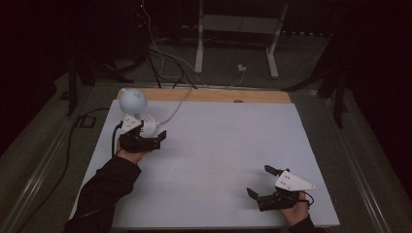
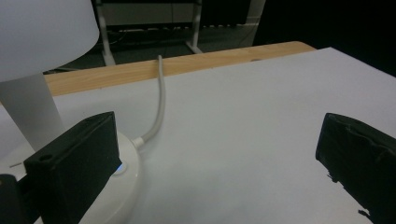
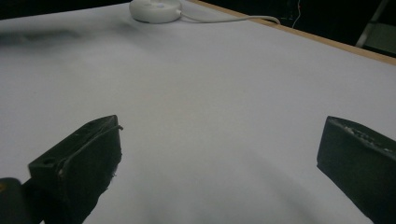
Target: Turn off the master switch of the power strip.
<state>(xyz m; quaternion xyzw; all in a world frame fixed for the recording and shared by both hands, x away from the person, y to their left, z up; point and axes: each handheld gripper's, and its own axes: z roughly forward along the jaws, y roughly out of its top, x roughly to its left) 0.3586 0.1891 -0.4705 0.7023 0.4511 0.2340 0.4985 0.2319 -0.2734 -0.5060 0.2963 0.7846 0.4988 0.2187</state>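
Tongs on the left [image 1: 154,138] are wide open beside the round base of the white lamp [image 1: 132,100], upper left on the table [image 1: 218,145], maybe to press its button. Right tongs [image 1: 261,182], lower right, are open too, holding nothing.

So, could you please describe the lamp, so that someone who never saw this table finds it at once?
Start from the white table and go to its far left corner, near the wooden edge. There stands the lamp, next to the left tool. It has a round white head, a round base and a white cord.
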